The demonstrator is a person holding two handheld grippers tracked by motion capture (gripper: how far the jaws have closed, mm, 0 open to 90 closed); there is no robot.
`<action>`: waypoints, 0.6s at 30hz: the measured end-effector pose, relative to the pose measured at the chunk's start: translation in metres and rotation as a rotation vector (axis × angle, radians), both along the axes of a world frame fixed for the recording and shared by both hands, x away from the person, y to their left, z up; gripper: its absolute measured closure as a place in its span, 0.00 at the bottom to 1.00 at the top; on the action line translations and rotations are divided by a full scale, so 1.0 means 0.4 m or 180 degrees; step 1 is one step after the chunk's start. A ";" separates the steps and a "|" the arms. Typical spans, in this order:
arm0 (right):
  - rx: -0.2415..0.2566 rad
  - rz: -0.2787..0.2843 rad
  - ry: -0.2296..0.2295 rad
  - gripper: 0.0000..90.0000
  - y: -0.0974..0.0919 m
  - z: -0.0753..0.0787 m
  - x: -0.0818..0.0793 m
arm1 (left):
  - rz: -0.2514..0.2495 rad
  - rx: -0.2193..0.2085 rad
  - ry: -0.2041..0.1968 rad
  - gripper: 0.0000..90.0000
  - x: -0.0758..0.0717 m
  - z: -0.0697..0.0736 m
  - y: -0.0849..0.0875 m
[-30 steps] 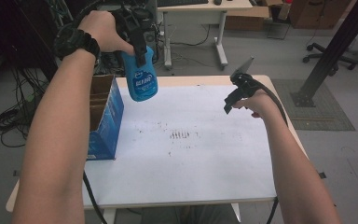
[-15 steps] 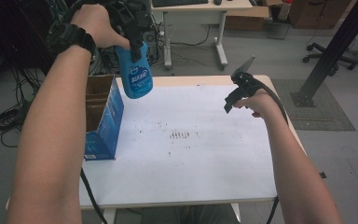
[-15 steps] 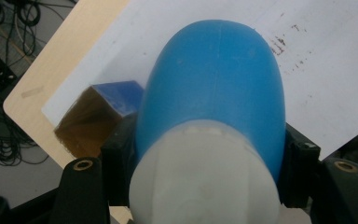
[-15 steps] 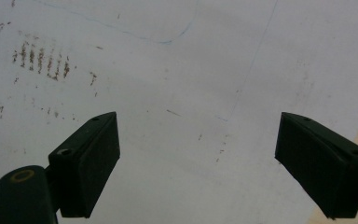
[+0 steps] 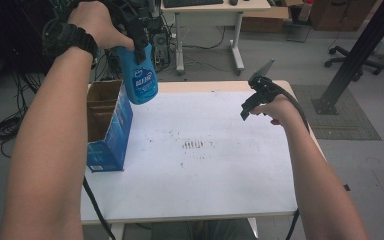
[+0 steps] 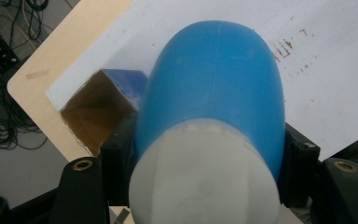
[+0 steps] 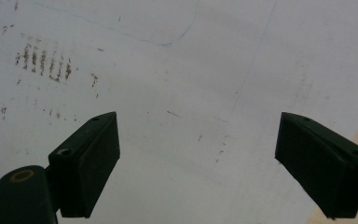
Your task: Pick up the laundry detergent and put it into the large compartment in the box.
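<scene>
Overhead, we raise left gripper (image 5: 139,37) high above open cardboard box (image 5: 107,125). Blue bottle (image 5: 141,77) hangs near upright, long axis vertical, white cap (image 6: 205,179) up, base toward table (image 5: 205,170); jaws clamped on its shoulder. Right gripper (image 7: 198,158) hovers above tabletop, jaws wide apart, holding nothing.

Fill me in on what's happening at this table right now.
A person works at a white table with a gripper in each hand. The left gripper is shut on a blue bottle and holds it in the air above an open blue cardboard box at the table's left edge. The right gripper hovers over the bare tabletop with its jaws wide open and nothing between them. Some brown marks stain the middle of the surface.
</scene>
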State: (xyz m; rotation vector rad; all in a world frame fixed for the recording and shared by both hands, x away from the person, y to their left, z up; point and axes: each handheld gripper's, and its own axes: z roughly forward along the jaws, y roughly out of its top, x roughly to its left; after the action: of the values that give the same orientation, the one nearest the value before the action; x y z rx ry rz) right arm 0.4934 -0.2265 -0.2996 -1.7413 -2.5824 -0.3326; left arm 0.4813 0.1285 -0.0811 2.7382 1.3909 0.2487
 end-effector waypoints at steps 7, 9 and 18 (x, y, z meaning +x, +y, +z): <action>0.0012 -0.0006 -0.0011 0.15 -0.003 0.003 -0.002 | 0.0178 -0.0002 -0.0065 0.42 -0.006 0.008 0.017; 0.0011 -0.0001 -0.0011 0.15 -0.003 0.003 -0.001 | 0.0185 0.0007 -0.0046 0.42 -0.007 0.009 0.021; 0.0013 -0.0009 -0.0014 0.15 -0.003 0.006 -0.001 | 0.0336 -0.0016 -0.0062 0.42 -0.017 0.024 0.042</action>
State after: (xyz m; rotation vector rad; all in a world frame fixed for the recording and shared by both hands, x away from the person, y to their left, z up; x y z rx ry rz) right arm 0.4929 -0.2278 -0.2972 -1.7452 -2.5806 -0.3419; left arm 0.4744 0.1452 -0.0715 2.6545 1.5307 0.2762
